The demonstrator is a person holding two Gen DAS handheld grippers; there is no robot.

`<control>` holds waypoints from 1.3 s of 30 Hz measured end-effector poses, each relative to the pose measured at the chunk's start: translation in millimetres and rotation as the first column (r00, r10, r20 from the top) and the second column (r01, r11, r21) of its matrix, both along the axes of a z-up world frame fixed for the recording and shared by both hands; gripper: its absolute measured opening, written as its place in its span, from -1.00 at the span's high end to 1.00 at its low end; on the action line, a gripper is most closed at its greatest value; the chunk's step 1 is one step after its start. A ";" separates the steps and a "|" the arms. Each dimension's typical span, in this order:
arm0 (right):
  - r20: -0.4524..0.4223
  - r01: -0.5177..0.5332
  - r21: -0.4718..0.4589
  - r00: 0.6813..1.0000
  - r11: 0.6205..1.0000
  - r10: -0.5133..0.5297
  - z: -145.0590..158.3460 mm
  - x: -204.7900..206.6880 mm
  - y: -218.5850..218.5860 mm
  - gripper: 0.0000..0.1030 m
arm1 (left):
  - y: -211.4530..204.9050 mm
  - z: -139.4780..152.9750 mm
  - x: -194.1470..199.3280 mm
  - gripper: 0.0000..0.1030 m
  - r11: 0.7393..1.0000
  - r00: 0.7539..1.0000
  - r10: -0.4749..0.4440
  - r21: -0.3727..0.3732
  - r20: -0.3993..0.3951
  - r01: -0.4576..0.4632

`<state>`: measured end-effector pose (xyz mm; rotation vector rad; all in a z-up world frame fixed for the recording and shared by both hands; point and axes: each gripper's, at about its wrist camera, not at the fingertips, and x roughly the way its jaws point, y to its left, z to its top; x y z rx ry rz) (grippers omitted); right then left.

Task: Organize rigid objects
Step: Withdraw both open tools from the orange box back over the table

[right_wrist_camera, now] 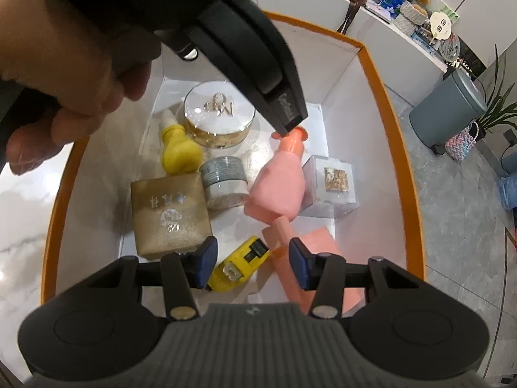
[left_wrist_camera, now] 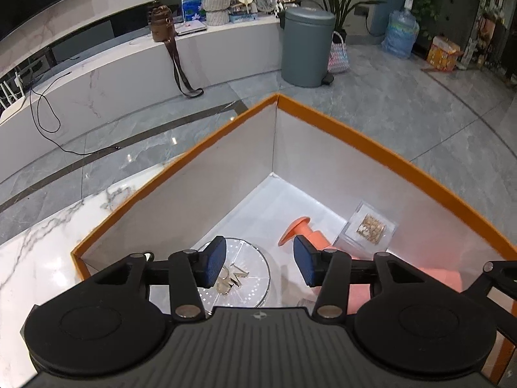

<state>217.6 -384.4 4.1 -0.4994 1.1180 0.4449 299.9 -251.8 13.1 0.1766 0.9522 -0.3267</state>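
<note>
Orange-rimmed box (right_wrist_camera: 381, 74) on marble, right fingers (right_wrist_camera: 252, 263) parted, unclamped, straddling yellow tape measure (right_wrist_camera: 237, 263), left fingers (left_wrist_camera: 258, 263) apart, empty.

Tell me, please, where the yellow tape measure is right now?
In the right wrist view, the yellow tape measure lies on the box floor between the open jaws, beside the brown box.

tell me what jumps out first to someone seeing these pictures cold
The big orange-rimmed box fills both views, with small things crowded on its white floor. Brightest are the pink bottle lying in the middle, the yellow tape measure at the near end and the yellow bottle beside the round gold-edged case. In the right wrist view, a hand with the left gripper hangs over it all.
</note>
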 end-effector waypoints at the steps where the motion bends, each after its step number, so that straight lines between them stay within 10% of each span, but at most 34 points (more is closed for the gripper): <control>1: 0.007 0.003 0.006 1.000 1.000 -0.003 1.4 0.4 0.1 0.07 | 1.6 1.6 -0.9 -0.11 1.000 1.000 0.002 -0.008 0.006 -0.002; 22: 0.141 0.062 0.017 0.988 0.998 -0.064 21.6 0.6 8.7 0.06 | 92.4 40.9 -45.2 -0.26 0.946 0.979 0.175 -0.294 0.101 -0.139; 39: 0.224 0.081 0.089 0.970 0.993 -0.099 40.7 -6.1 19.6 0.06 | 165.6 20.7 -97.8 -0.29 0.930 0.954 0.262 -0.300 0.143 -0.211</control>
